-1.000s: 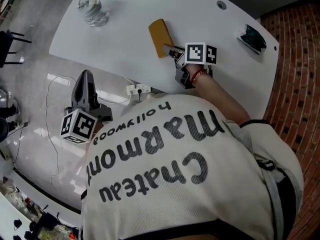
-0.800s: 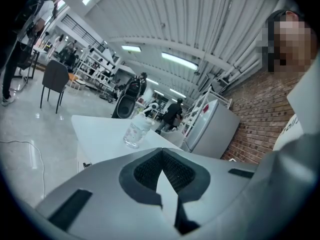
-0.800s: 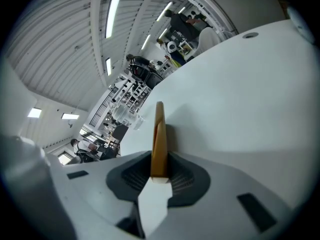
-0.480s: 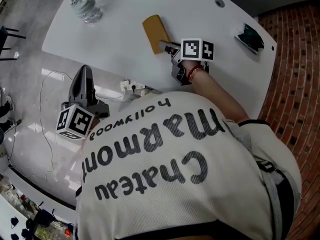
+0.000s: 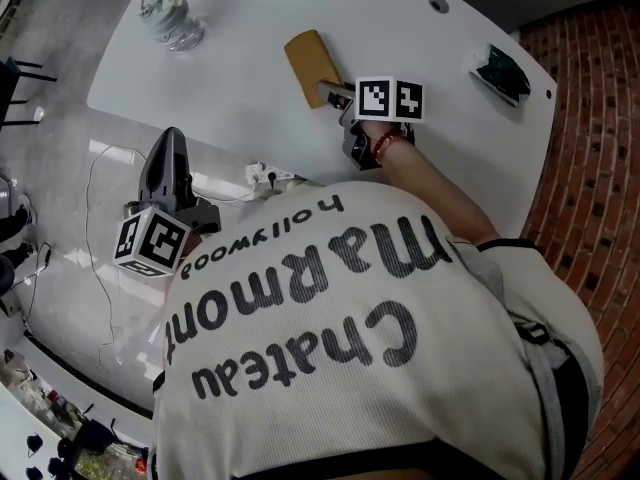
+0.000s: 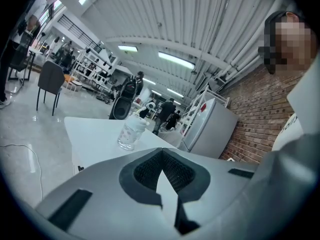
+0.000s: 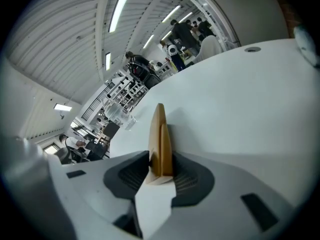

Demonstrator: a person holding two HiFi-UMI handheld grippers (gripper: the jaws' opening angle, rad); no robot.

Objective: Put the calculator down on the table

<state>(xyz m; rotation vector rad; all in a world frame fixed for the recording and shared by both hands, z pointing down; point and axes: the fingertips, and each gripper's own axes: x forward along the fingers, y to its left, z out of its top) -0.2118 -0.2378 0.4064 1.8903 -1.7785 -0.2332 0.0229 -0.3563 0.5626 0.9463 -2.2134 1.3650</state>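
A tan calculator [image 5: 310,63] lies flat on the white table [image 5: 240,28]. My right gripper [image 5: 335,93] is at its near end. In the right gripper view the calculator [image 7: 160,129] shows edge-on between the jaws of the right gripper [image 7: 161,156]. These jaws have just been opening and stand open around it. My left gripper [image 5: 172,138] hangs off the table's left side over the floor, shut with nothing between its fingers. The left gripper [image 6: 162,151] points toward the table's edge.
A glass jar [image 5: 168,20] stands at the table's far left corner, also seen in the left gripper view as the jar [image 6: 131,133]. A dark green object [image 5: 497,73] lies by the right edge. A power strip [image 5: 268,178] with a cable lies on the floor below.
The head view has shifted a little. The calculator lies in the same spot on the table, and both grippers stay where they were.
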